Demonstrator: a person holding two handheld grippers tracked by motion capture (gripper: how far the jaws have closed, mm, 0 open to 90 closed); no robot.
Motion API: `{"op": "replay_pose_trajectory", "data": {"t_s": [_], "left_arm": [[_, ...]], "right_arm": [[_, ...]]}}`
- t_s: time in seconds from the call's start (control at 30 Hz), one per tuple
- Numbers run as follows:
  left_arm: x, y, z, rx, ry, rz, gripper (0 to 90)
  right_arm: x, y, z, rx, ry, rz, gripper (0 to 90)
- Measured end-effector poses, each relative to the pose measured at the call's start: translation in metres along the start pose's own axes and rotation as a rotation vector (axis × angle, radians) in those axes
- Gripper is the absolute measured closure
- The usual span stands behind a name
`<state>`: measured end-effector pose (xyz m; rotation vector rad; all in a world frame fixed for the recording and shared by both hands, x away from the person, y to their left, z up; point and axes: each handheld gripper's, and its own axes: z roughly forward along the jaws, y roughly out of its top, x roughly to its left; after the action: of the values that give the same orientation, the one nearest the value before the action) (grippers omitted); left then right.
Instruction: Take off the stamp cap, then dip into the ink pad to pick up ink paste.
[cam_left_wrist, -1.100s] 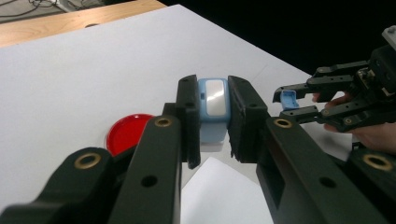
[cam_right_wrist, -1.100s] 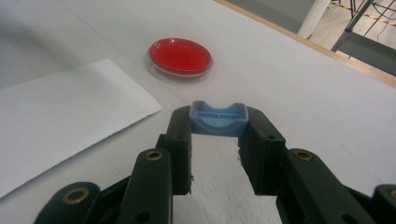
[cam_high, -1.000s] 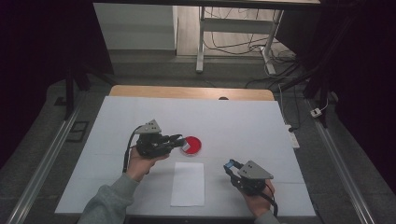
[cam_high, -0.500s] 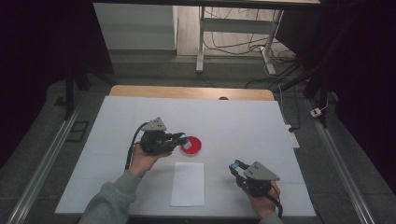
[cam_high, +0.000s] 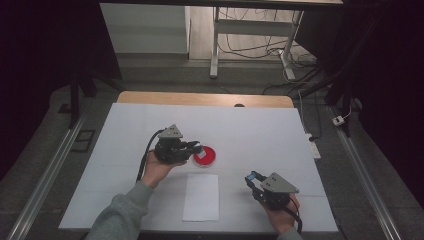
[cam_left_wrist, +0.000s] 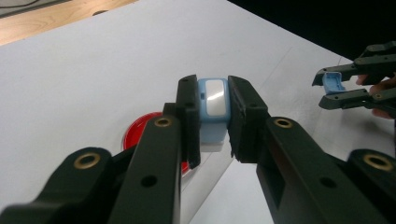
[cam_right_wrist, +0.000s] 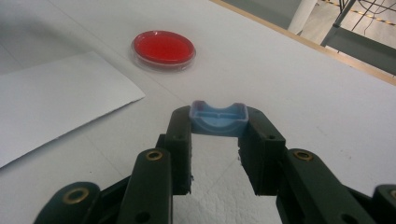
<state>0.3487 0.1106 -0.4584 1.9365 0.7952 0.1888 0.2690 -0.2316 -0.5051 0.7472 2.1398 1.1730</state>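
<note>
The left gripper (cam_high: 196, 149) is clamping a blue block (cam_left_wrist: 212, 109) over the red dish (cam_high: 205, 156); the right gripper (cam_high: 251, 180) is pinching a blue cap (cam_right_wrist: 218, 118) near the table's (cam_high: 260, 130) front edge.

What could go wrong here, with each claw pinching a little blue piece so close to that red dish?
1. The left gripper holds its blue piece right above the red dish; a slip could drop it in.
2. The right gripper pinches the blue cap only at its tips, so it might pop out.
</note>
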Motion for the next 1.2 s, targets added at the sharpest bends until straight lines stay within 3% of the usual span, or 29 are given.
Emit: {"op": "replay_pose_trajectory", "data": {"t_s": [0.6, 1.2], "left_arm": [[0.005, 0.001, 0.017, 0.040, 0.033, 0.031, 75.4], [0.016, -0.004, 0.037, 0.087, 0.052, 0.030, 75.4]], "right_arm": [[-0.001, 0.000, 0.000, -0.001, -0.006, -0.002, 65.3], [-0.001, -0.001, 0.000, 0.000, -0.009, -0.001, 65.3]]}}
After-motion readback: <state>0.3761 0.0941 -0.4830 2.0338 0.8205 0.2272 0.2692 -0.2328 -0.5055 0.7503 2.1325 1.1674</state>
